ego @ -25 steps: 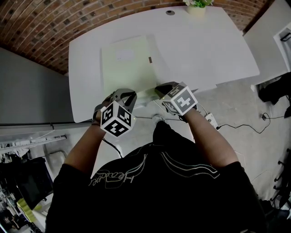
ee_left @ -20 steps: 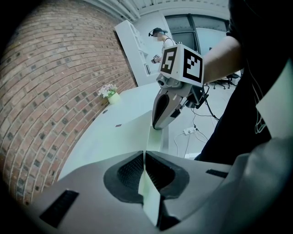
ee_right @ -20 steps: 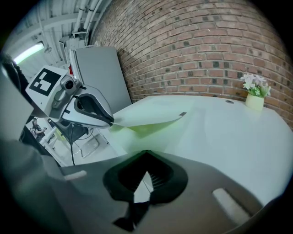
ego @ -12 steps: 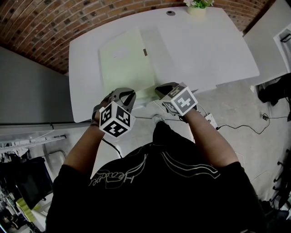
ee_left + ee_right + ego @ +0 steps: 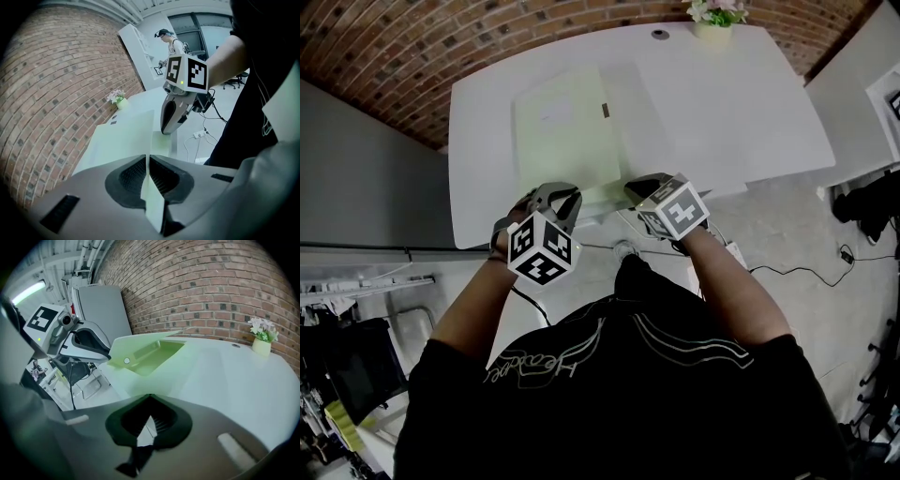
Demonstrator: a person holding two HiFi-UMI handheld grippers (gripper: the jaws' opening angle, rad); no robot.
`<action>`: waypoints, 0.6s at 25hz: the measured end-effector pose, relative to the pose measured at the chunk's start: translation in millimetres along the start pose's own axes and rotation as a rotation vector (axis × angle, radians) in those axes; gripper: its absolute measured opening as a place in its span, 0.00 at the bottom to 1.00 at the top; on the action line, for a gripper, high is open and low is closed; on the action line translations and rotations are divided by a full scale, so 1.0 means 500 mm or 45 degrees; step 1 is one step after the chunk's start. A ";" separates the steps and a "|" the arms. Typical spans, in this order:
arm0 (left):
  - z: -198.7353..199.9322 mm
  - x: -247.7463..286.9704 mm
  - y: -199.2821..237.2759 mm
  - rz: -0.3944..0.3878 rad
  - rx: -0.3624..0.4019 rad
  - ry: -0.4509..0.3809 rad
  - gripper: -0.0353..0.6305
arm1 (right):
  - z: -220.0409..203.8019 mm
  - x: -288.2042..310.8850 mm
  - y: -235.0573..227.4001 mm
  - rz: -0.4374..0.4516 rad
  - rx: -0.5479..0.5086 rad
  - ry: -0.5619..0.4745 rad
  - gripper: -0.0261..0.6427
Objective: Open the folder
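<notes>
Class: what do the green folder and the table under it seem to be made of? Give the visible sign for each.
Folder: probably thin plastic sheet, pale green, slightly translucent; light glows through its lifted cover in the right gripper view.
Table: smooth white top, perhaps laminate or painted board; even satin surface, no grain.

Bright, even light. The white desk point(image 5: 722, 103) glares a little. Pictures bend at the edges, with dark corners. The left claw point(image 5: 147, 161) looks blurry up close.

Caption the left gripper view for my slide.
Left hand-held gripper pinches an edge of the pale green folder; right hand-held gripper grips it alongside.
</notes>
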State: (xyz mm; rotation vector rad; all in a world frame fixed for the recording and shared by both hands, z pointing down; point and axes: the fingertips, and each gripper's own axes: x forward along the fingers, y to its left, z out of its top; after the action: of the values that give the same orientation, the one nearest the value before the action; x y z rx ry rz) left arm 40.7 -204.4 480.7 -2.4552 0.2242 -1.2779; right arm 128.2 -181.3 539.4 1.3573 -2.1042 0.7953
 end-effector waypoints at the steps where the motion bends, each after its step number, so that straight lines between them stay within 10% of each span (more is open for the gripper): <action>1: 0.000 -0.003 0.002 0.012 -0.001 0.001 0.08 | -0.001 0.000 0.000 -0.003 -0.003 0.002 0.04; 15: -0.005 -0.032 0.020 0.163 -0.029 0.025 0.09 | -0.005 -0.002 -0.004 -0.043 -0.039 0.020 0.04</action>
State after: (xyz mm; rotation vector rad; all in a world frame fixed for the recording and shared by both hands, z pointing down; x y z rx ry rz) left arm 29.9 -209.5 466.0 -2.4053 0.3967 -1.2518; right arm 130.6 -179.2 540.8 1.3624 -2.0676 0.7544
